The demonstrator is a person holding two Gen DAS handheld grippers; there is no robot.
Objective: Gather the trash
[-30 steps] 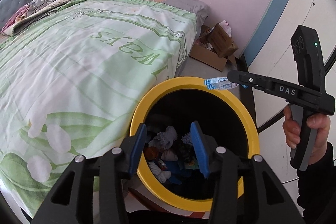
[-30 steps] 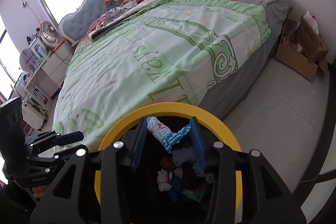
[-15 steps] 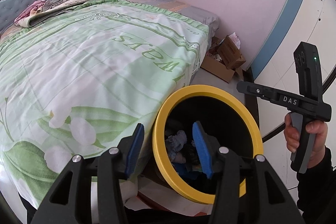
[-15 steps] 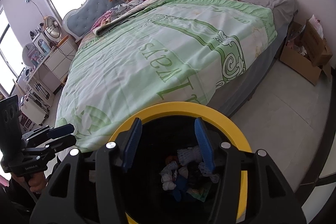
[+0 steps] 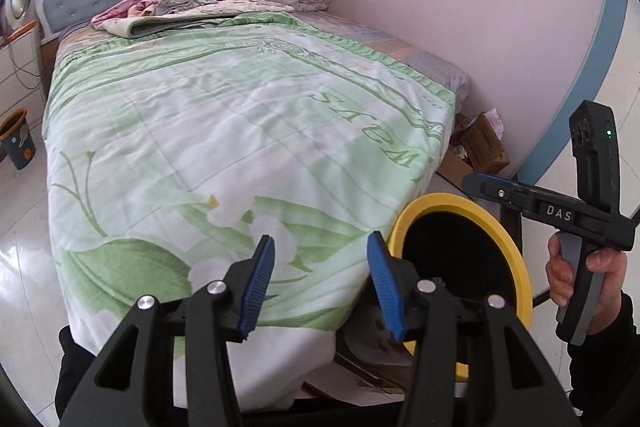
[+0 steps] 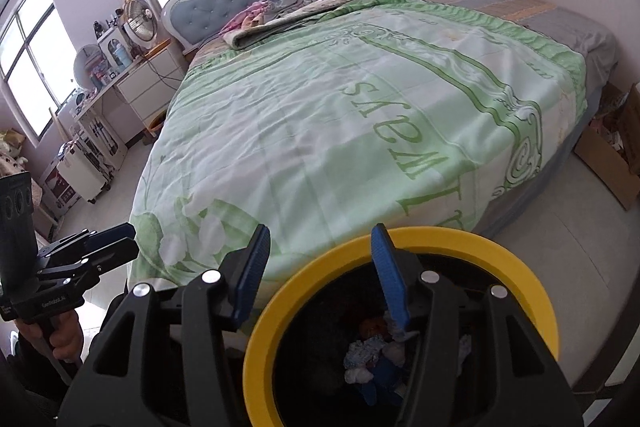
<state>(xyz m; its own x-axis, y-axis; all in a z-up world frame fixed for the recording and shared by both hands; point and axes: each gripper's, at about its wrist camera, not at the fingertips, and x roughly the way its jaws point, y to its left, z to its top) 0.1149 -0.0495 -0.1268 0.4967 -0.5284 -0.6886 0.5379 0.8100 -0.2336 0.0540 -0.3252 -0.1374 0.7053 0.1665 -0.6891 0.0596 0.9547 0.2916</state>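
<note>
The bed fills most of the room, its green quilt bare of litter. At its near right corner stands the yellow-rimmed bin, set close so droppings need only a short reach; crumpled wrappers and tissues lie at its bottom. The right gripper hangs over the rim, jaws released and empty. The left gripper, also parted and holding nothing, points at the quilt, likely seeking more rubbish.
</note>
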